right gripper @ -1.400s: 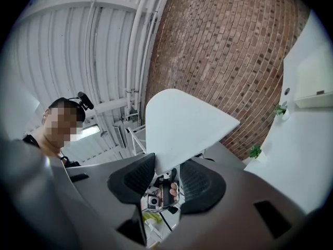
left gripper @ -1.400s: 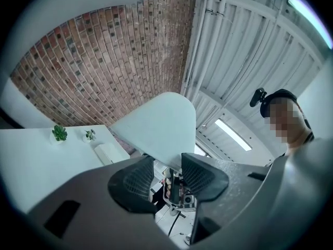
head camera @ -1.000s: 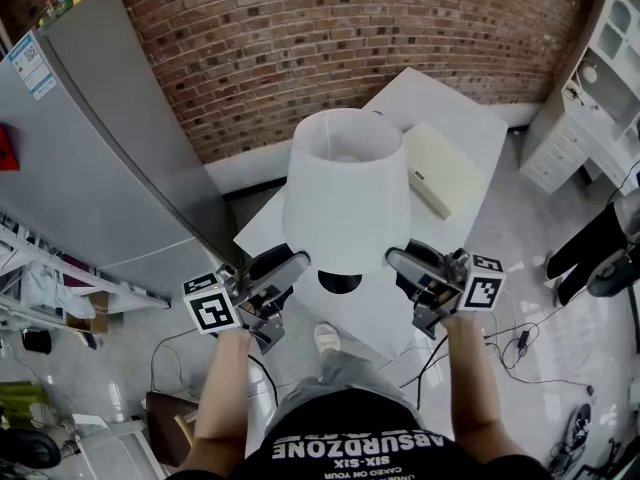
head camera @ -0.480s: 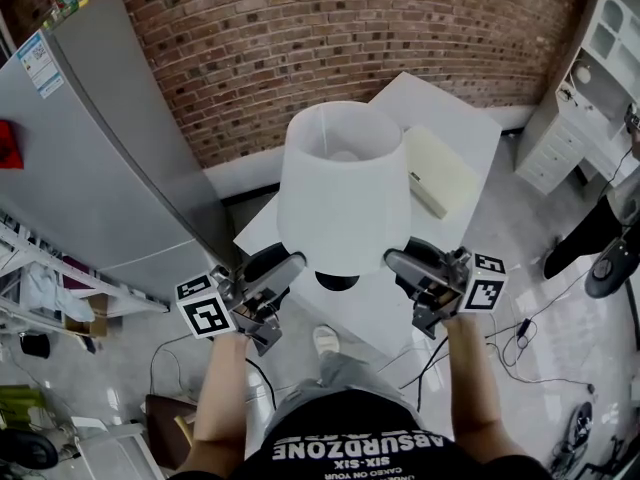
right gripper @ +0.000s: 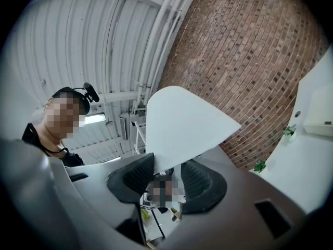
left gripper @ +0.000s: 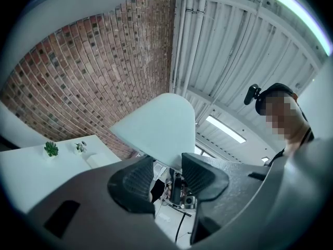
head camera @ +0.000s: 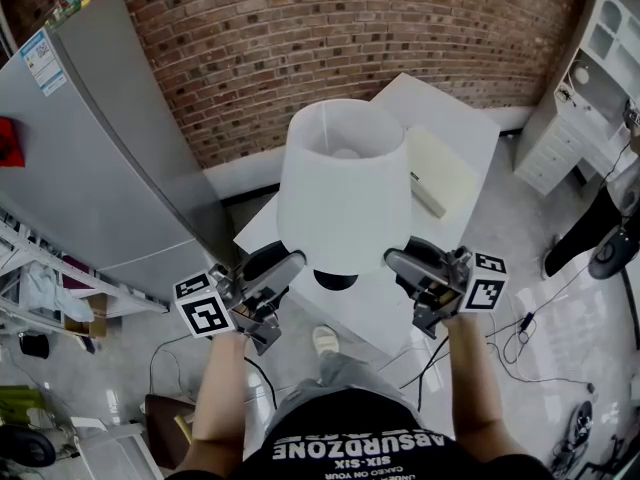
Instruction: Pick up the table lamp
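The table lamp has a white cone shade [head camera: 345,183] and a black base [head camera: 337,281] that hangs above the white table [head camera: 440,108]. My left gripper [head camera: 290,261] is at the shade's lower left rim and my right gripper [head camera: 397,259] at its lower right rim. In the left gripper view the shade's edge [left gripper: 158,129] runs down between the ribbed pads of the left gripper [left gripper: 167,166]. In the right gripper view the shade [right gripper: 182,121] sits the same way in the right gripper [right gripper: 167,171]. Both are shut on the shade's rim.
A cream box [head camera: 440,168] lies on the table behind the lamp. A grey fridge [head camera: 100,148] stands at the left and a white cabinet [head camera: 590,78] at the right, with a brick wall [head camera: 330,28] behind. Cables [head camera: 520,343] lie on the floor at the right.
The lamp has risen a little together with both grippers. Both grips on the shade's rim look unchanged.
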A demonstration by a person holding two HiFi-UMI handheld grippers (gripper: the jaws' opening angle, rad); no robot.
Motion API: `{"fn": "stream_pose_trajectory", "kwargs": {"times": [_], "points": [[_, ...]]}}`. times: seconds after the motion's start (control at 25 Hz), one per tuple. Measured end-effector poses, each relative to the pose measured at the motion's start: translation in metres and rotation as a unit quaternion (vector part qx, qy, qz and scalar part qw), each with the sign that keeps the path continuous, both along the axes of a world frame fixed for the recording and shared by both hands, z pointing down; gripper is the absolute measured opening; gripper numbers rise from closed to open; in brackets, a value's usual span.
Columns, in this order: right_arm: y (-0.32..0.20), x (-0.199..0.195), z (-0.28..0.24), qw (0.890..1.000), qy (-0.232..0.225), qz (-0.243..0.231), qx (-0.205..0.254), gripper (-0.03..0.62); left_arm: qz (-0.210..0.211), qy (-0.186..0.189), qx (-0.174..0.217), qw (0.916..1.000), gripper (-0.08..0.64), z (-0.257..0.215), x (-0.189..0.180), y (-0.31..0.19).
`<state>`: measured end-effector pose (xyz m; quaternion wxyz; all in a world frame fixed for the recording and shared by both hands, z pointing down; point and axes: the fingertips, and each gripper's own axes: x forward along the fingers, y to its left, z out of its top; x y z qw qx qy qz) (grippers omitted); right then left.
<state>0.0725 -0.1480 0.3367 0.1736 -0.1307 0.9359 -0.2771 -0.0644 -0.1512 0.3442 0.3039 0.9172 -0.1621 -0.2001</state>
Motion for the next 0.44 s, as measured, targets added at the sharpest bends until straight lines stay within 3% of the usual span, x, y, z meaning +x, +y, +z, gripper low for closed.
{"fn": "stream_pose_trajectory", "kwargs": {"times": [0.44], "points": [[-0.0023,-0.0009,0.0021,1.0,0.007,0.002,-0.001,0.163,0.002,-0.004,-0.003,1.0,0.164,0.0015,0.0001,-0.0032]]}}
